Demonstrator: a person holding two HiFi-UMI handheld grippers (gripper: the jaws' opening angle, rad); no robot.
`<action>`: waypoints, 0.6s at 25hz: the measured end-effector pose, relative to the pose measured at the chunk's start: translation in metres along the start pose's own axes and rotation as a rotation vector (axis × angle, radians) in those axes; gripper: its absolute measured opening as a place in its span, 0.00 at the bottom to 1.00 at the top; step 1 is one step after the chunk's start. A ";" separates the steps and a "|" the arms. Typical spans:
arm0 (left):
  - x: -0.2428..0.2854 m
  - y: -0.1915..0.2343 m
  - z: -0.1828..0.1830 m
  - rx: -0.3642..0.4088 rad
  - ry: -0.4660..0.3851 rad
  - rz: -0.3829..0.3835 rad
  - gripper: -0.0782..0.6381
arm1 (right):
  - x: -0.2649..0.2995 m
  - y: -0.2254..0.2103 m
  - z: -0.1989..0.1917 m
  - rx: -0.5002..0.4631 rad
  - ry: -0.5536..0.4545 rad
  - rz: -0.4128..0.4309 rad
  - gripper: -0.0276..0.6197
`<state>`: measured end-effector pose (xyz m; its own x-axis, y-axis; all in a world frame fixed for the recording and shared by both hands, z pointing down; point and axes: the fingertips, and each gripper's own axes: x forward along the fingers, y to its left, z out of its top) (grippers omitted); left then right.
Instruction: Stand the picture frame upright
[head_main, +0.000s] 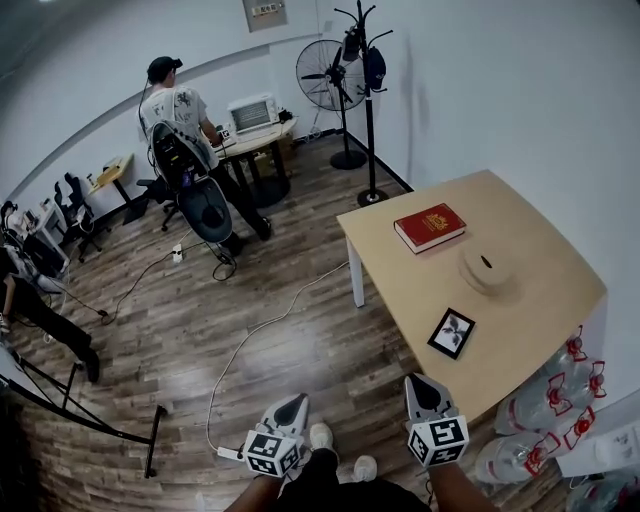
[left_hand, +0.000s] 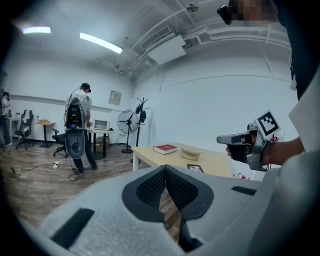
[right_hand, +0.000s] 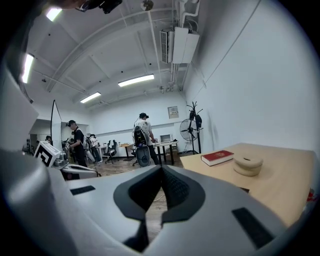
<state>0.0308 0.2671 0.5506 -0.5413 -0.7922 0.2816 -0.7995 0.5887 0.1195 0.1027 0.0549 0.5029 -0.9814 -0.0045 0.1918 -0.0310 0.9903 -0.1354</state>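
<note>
The picture frame, black with a pale print, lies flat near the front edge of the light wooden table. It also shows small in the left gripper view. My left gripper is held over the floor, left of the table, its jaws shut with nothing between them. My right gripper hovers just short of the table's near corner, close to the frame, also shut and empty.
A red book and a round beige object lie farther back on the table. Water bottles stand beside the table at the right. A cable runs over the wooden floor. A person, a fan and a coat stand are at the back.
</note>
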 end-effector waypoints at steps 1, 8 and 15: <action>0.004 0.005 0.001 -0.003 0.000 -0.001 0.11 | 0.006 -0.001 0.002 0.000 0.001 -0.002 0.06; 0.044 0.041 0.022 -0.008 -0.018 -0.048 0.11 | 0.053 -0.008 0.014 -0.012 0.021 -0.059 0.06; 0.099 0.095 0.043 -0.030 -0.011 -0.093 0.11 | 0.128 -0.008 0.040 0.005 -0.001 -0.091 0.06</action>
<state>-0.1097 0.2379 0.5491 -0.4683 -0.8451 0.2578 -0.8383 0.5172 0.1727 -0.0299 0.0412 0.4893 -0.9748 -0.0943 0.2022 -0.1207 0.9850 -0.1229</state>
